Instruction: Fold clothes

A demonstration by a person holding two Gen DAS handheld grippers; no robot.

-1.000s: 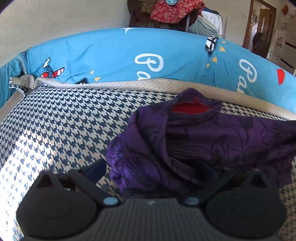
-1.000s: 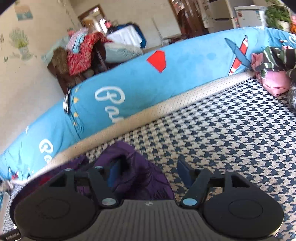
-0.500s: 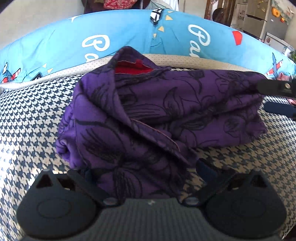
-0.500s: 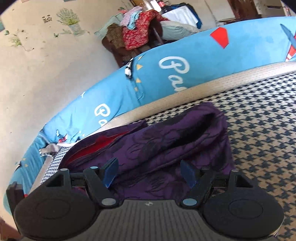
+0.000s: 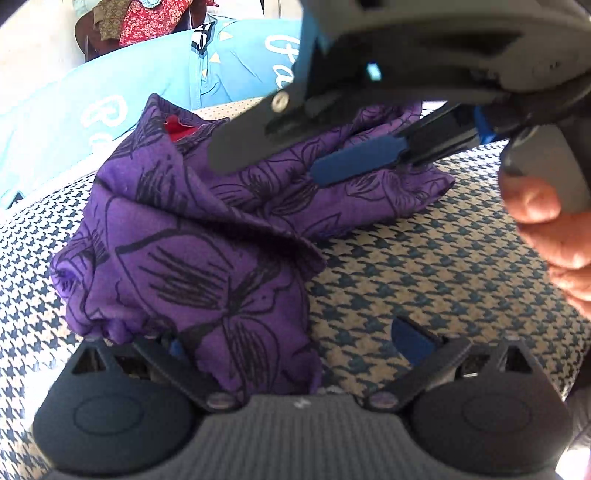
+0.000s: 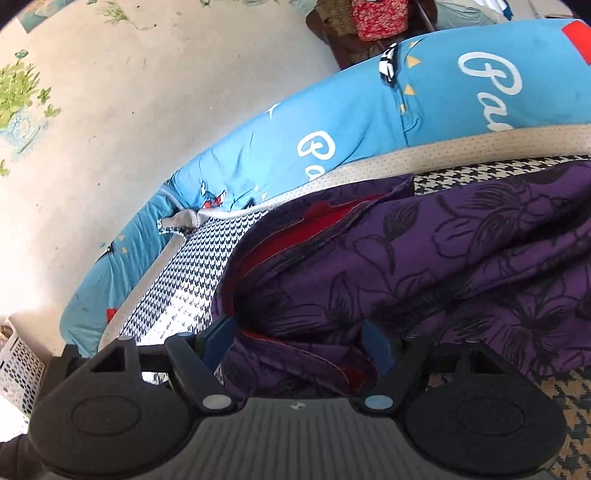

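Observation:
A purple garment (image 5: 207, 229) with black flower outlines and red lining lies bunched in folds on the houndstooth surface (image 5: 424, 266). It also fills the right wrist view (image 6: 424, 266). My left gripper (image 5: 295, 343) is open, with a fold of the garment lying between its fingers on the left side. My right gripper (image 6: 301, 341) is open, its jaws straddling a folded edge of the garment. The right gripper also shows from outside in the left wrist view (image 5: 314, 147), hovering over the far part of the garment, held by a hand (image 5: 554, 229).
A blue printed bolster (image 6: 369, 122) and a beige dotted border (image 6: 443, 147) run along the far edge of the surface. A cream wall (image 6: 129, 110) stands behind. A white perforated basket (image 6: 14, 369) sits at lower left. Clothes are piled on furniture (image 5: 147, 22) behind.
My right gripper has swung left over the garment and now fills the top of the left wrist view. My left gripper has come closer to the garment's near fold. Both stay open.

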